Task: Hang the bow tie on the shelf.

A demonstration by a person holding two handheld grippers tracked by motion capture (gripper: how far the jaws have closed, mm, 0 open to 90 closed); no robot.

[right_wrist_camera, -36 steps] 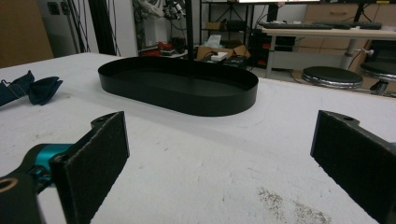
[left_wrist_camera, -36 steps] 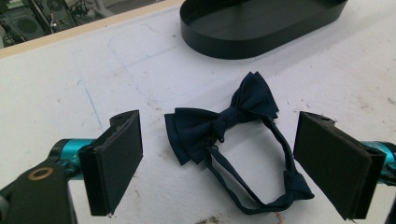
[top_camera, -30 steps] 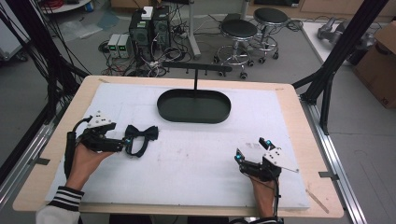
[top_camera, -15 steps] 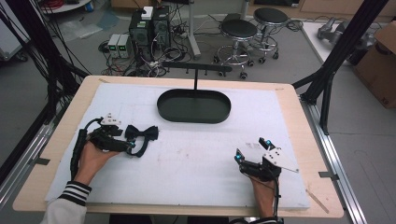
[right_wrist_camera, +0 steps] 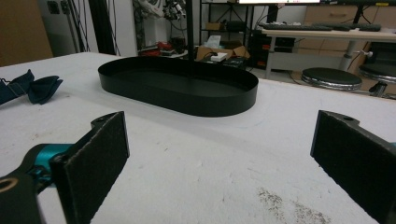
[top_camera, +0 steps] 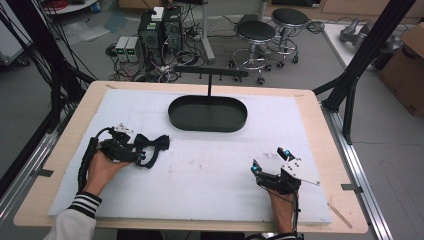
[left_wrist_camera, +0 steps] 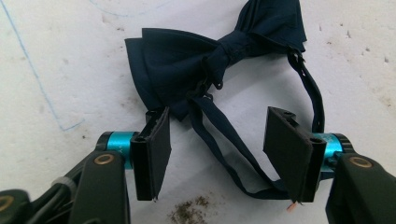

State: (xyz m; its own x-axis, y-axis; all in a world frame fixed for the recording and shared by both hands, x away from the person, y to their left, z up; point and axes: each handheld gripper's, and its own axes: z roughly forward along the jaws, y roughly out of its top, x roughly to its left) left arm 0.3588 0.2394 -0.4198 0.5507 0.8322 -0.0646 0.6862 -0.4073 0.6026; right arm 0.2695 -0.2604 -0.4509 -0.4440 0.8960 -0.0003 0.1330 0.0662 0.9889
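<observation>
From the high view, the left gripper [top_camera: 146, 159] rests on the white padded table cover [top_camera: 210, 165] right at the dark navy fabric bow tie [top_camera: 154, 143], which lies left of the black oval metal tray [top_camera: 207, 114]. The right gripper [top_camera: 270, 161] sits well apart, near the front right.

In the left gripper view, the jaws stand wide apart, straddling the bow tie's thin strap loop [left_wrist_camera: 233, 144] without clamping it.

In the right gripper view, the jaws gape wide, holding nothing, facing the tray [right_wrist_camera: 180, 88].
</observation>
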